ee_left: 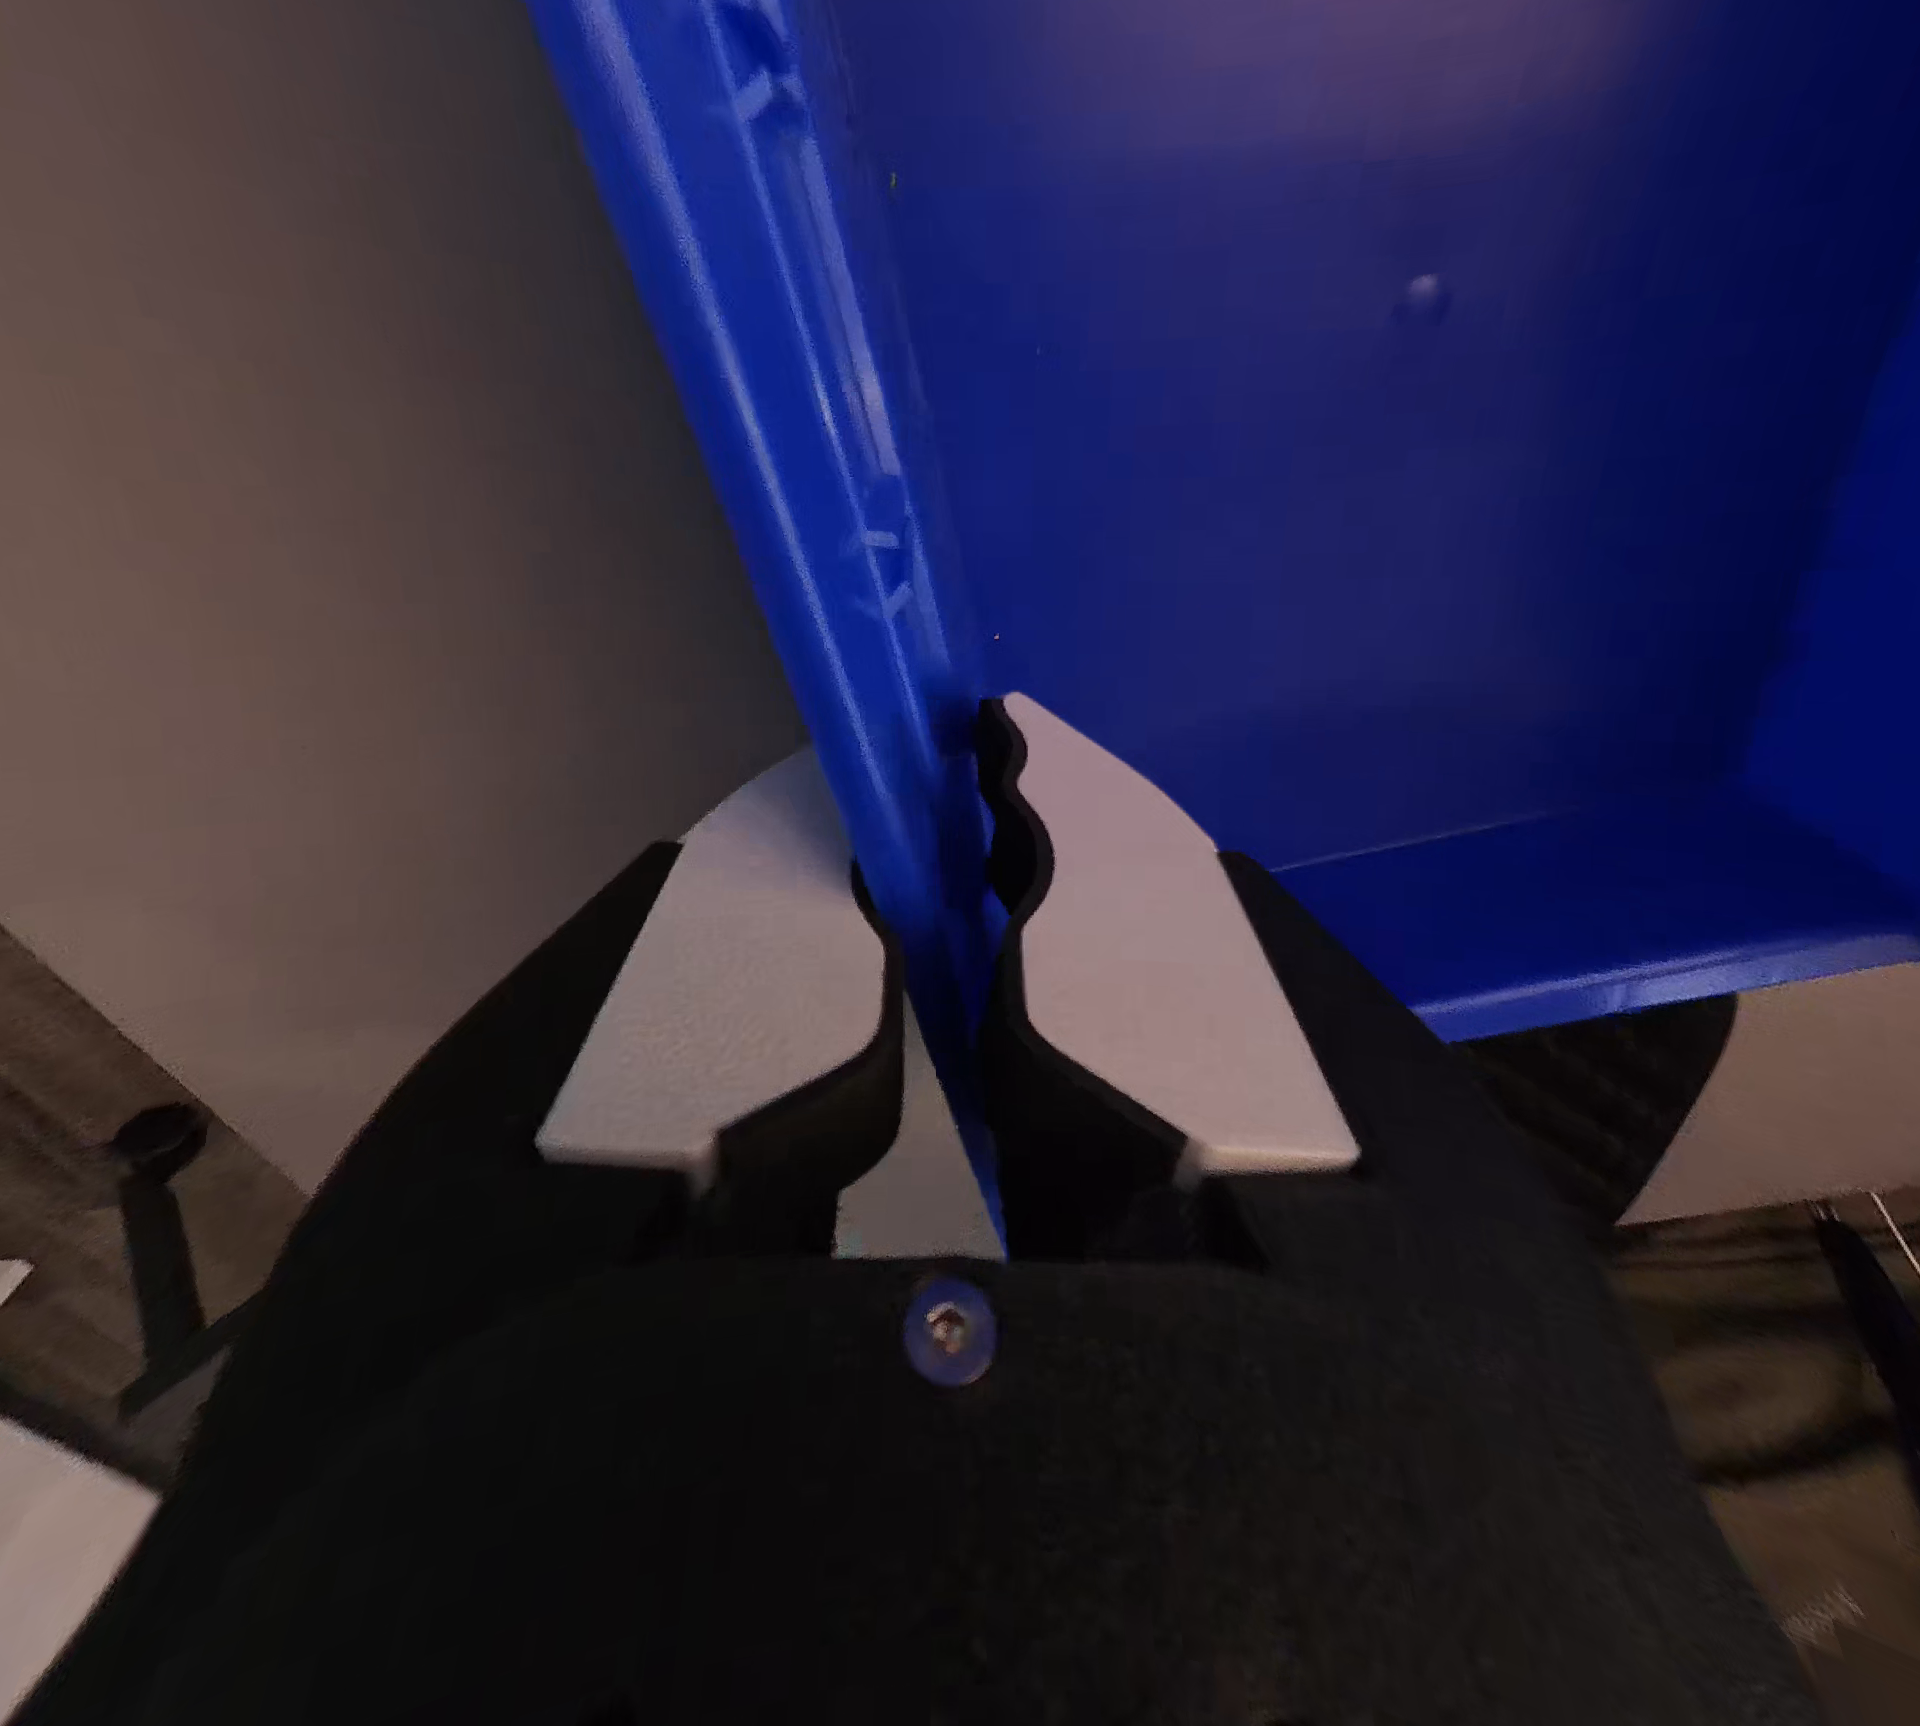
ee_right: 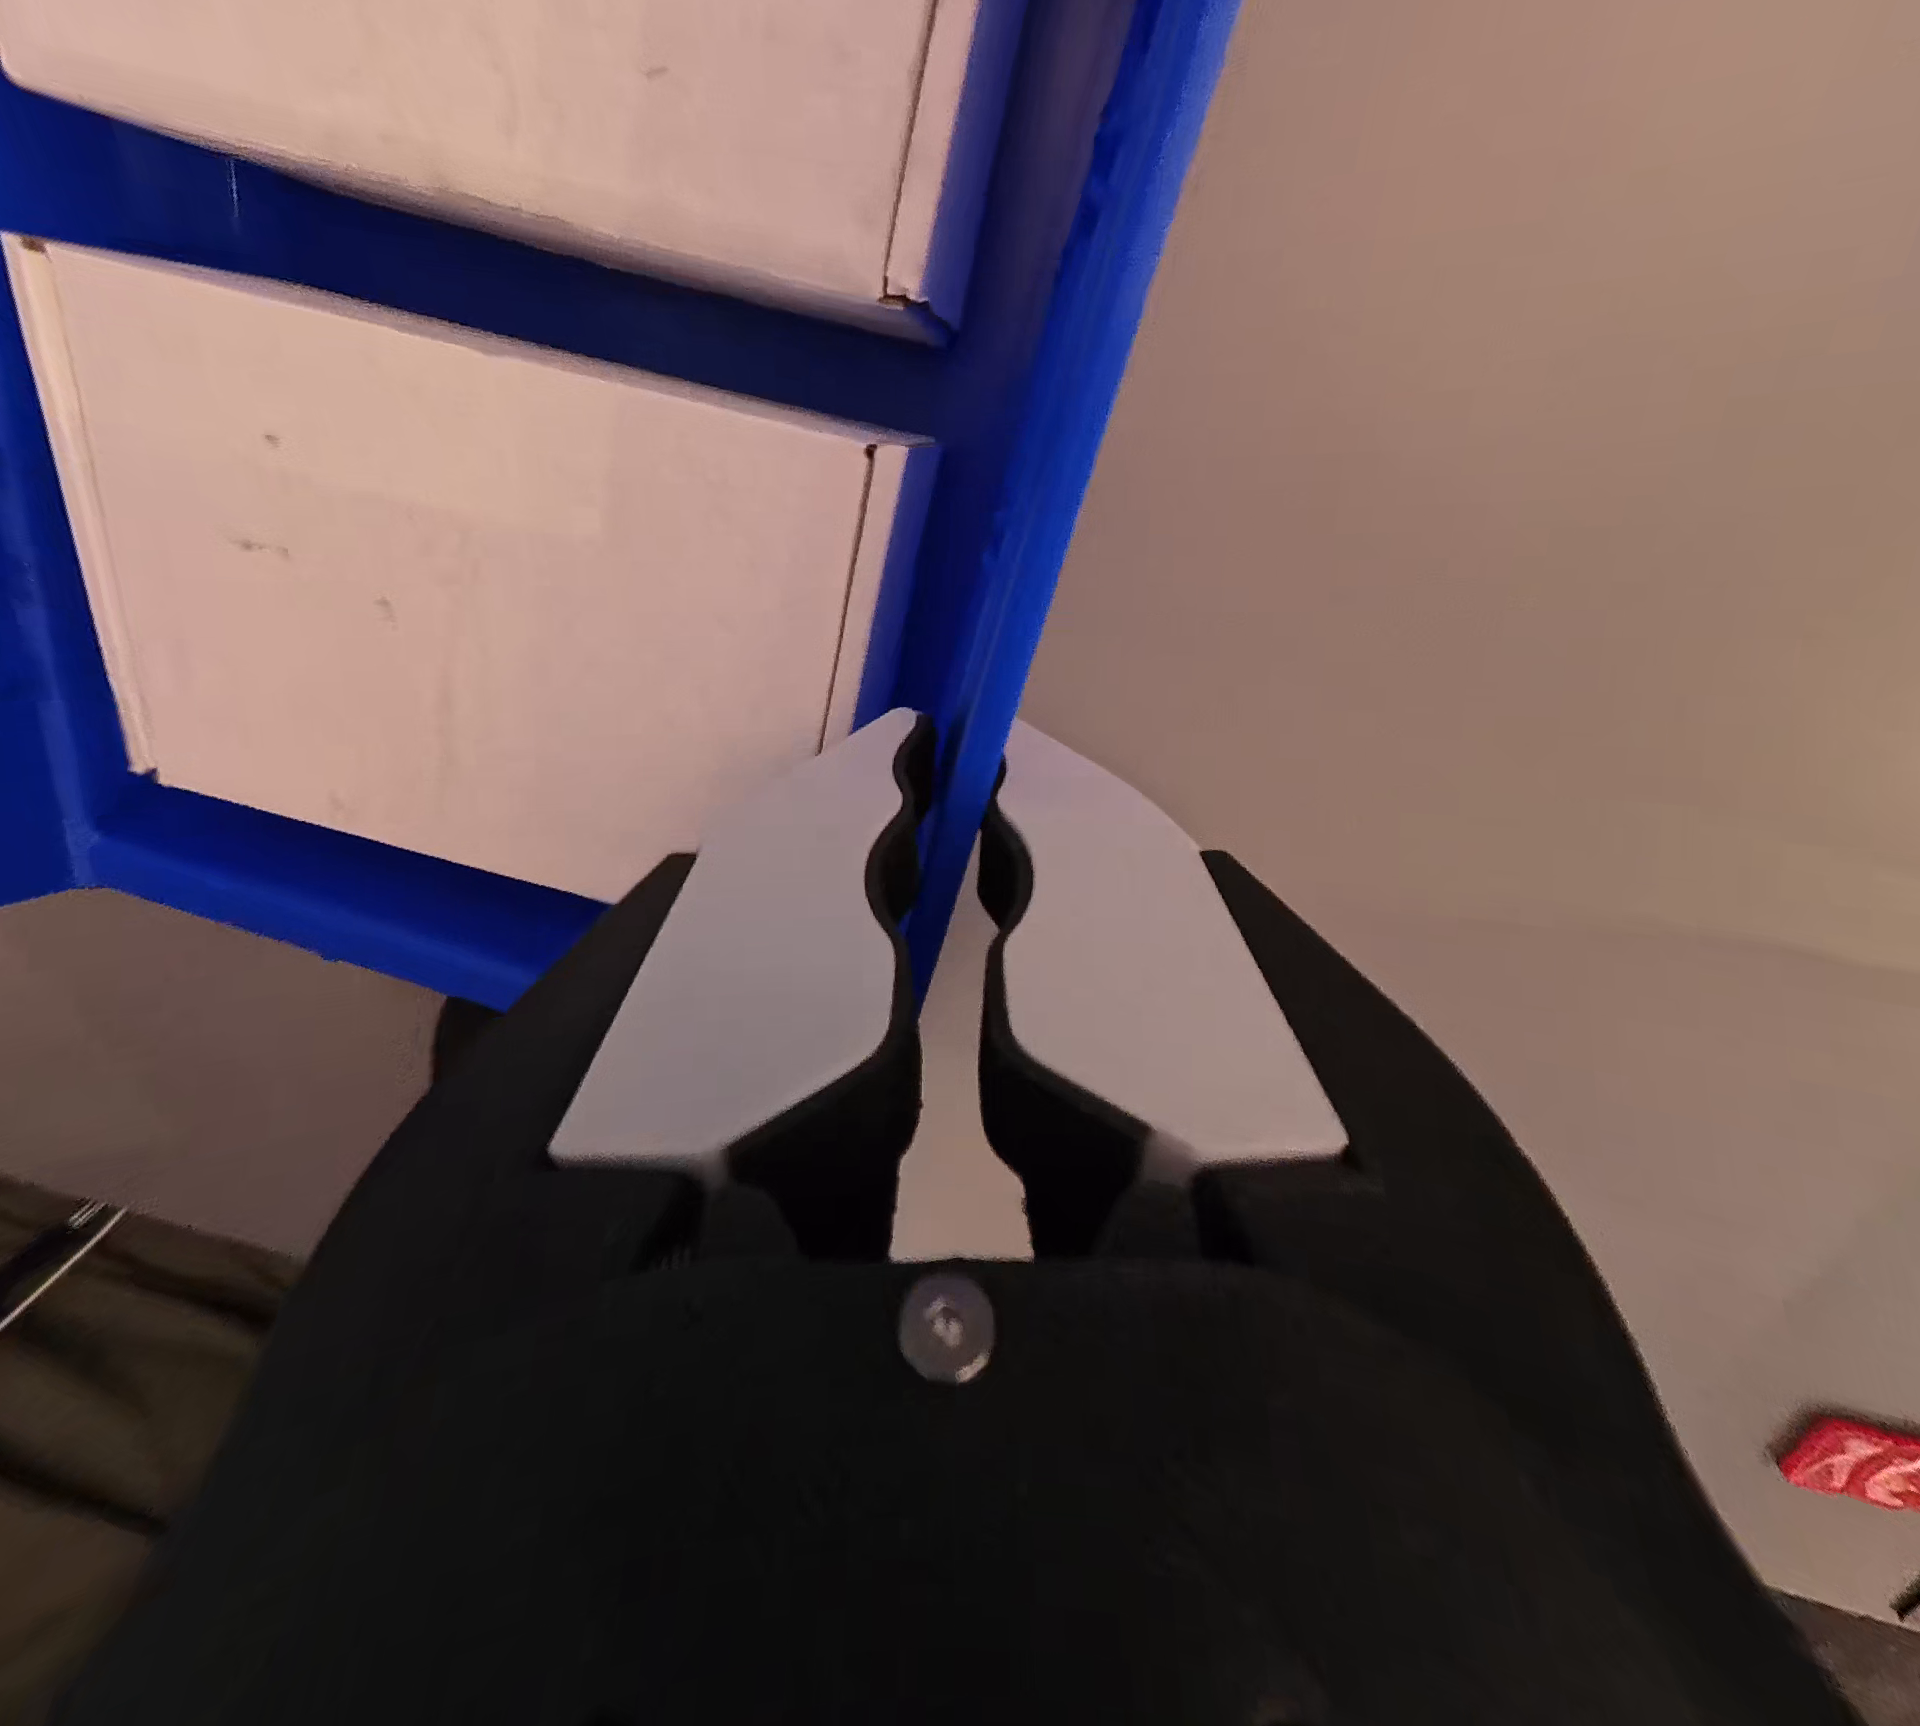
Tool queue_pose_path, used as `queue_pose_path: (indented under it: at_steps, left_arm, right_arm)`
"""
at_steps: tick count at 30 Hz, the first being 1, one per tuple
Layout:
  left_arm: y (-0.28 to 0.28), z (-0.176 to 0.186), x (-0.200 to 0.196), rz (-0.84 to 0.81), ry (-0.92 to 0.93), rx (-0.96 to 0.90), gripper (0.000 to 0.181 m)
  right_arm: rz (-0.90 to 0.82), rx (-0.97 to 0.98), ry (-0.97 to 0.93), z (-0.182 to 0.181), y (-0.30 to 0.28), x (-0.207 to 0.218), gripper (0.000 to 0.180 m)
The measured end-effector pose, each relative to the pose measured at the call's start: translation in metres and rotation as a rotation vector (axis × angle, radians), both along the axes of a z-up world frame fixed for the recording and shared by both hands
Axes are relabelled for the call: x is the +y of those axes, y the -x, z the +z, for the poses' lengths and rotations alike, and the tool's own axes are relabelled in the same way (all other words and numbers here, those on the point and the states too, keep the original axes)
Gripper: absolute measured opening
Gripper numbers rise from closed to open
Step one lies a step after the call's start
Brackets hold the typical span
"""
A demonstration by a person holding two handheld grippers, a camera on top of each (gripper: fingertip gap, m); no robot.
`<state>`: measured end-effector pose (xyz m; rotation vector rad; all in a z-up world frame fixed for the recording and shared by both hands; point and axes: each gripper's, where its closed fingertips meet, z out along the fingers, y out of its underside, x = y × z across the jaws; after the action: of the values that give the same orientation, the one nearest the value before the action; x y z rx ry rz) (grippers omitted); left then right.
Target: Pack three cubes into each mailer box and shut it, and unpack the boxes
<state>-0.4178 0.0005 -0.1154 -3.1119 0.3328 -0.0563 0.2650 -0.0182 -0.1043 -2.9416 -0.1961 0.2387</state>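
Both my grippers, left (ee_left: pixel 961 845) and right (ee_right: pixel 961 829), clench the blue bin's (ee_left: pixel 1351 429) opposite walls; tilting could slide the mailer boxes (ee_right: pixel 468 554) inside it.

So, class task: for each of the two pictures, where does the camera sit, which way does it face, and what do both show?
Left wrist view: sits on the left gripper, looks along its jaws, shut on the left wall of a blue bin; the bare bin inside fills the view.
Right wrist view: sits on the right gripper, looks along its jaws, shut on the bin's right wall; two white boxes lie inside.
Shared: the same bin on a pale table.
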Motion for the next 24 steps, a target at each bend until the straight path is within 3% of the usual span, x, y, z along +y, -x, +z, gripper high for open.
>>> queue_pose_path:
  at_steps: [13, 24]
  left_arm:
    - [-0.087, -0.002, -0.007, -0.261, 0.044, 0.283, 0.045]
    - [-0.1, -0.002, -0.018, -0.334, 0.072, 0.33, 0.059]
  right_arm:
    - [0.188, -0.095, 0.162, -0.001, 0.097, -0.003, 0.009]
    - [0.201, -0.186, 0.21, -0.007, 0.118, -0.007, 0.014]
